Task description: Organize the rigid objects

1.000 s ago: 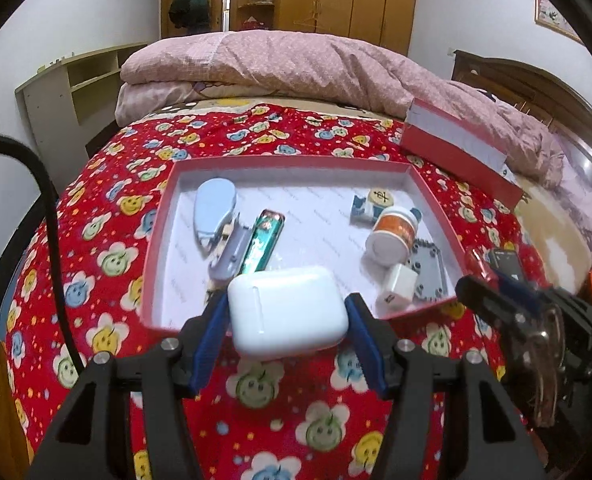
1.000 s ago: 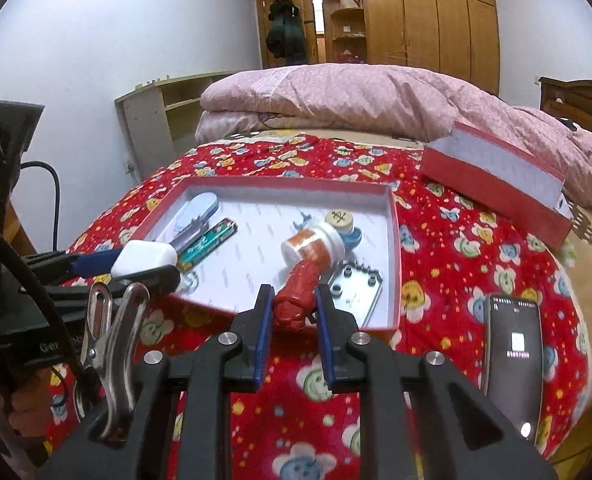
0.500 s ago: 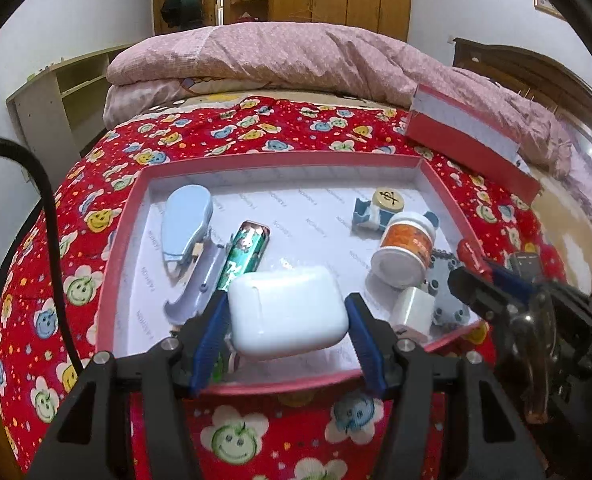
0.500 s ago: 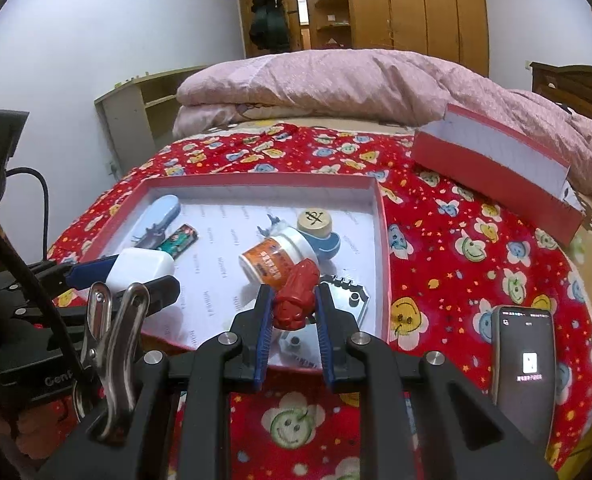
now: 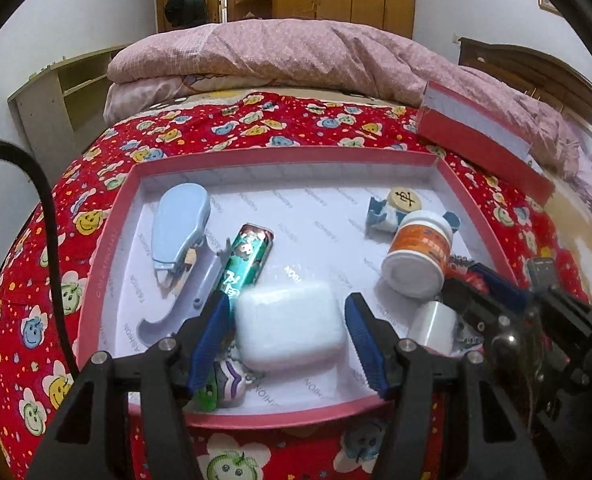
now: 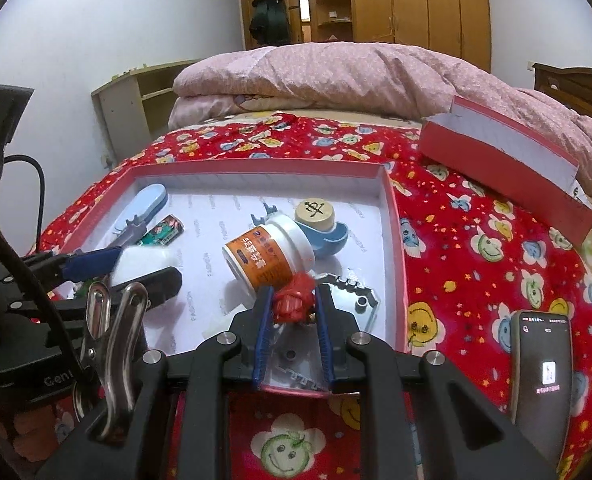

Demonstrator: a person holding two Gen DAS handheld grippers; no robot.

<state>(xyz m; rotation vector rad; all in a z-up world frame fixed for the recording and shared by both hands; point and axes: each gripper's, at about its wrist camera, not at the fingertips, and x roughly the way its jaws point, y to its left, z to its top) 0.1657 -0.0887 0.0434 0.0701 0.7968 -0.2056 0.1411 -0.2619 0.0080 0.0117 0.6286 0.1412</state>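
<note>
Bedroom with wardrobes behind, red patterned bedspread [image 5: 256, 128] carrying a pink tray [image 5: 108, 248]; left gripper [image 5: 288, 334] opening, pads apart from the white case [image 5: 290, 330] lying between them inside the tray; right gripper [image 6: 294, 308] opening, red toy [image 6: 294, 302] between its pads, over the tray's near corner; most items apparently boxed already: stapler [image 5: 180, 232], orange jar [image 5: 419, 256]; phone [image 6: 541, 368] just right, outside; toy's contact unclear

Two wrist fisheyes, close, angled down onto one shared red tray [image 5: 108, 240] (left view steeper).
</note>
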